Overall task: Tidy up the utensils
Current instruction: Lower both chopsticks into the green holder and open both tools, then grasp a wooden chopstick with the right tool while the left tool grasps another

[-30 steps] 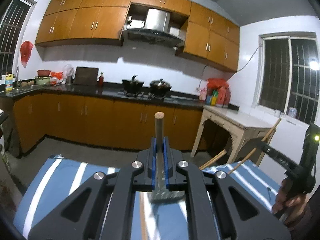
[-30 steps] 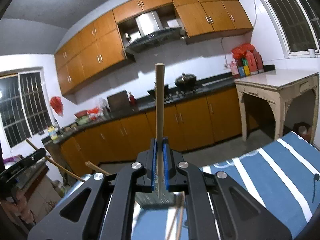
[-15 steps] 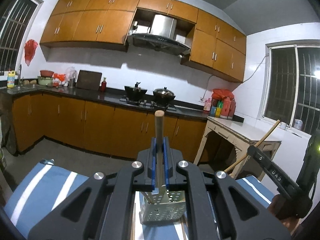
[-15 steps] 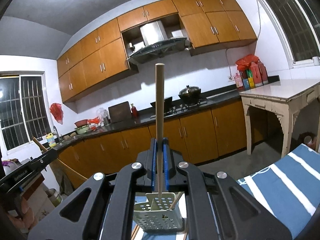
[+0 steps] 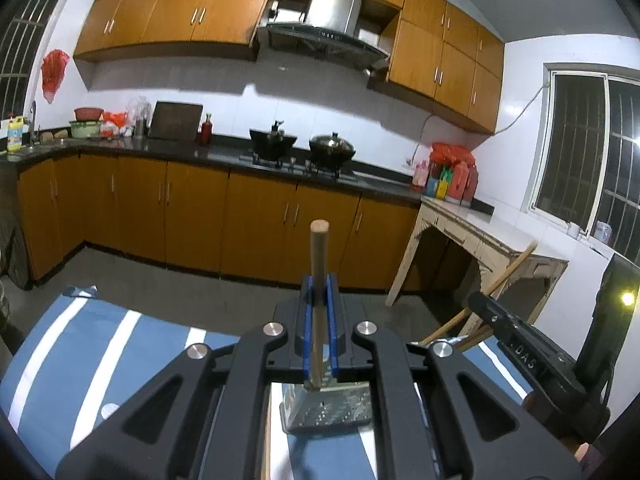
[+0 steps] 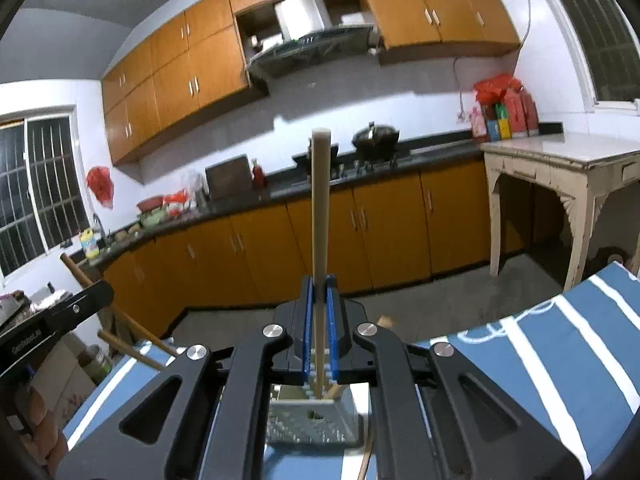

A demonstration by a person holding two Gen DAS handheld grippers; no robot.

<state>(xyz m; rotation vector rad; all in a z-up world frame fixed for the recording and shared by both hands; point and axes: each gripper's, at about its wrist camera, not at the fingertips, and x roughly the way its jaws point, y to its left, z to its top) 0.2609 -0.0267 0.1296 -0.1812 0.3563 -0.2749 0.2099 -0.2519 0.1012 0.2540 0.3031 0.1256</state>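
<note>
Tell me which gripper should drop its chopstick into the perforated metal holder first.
Probably right. The right gripper has its chopstick tip right at the perforated metal holder, beside others inside. The left gripper looks similarly placed, so it's close.

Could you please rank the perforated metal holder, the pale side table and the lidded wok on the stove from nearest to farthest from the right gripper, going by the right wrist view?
1. Perforated metal holder: just below the right gripper.
2. Pale side table: to the right, across the floor.
3. Lidded wok: on the far counter, against the wall.
</note>
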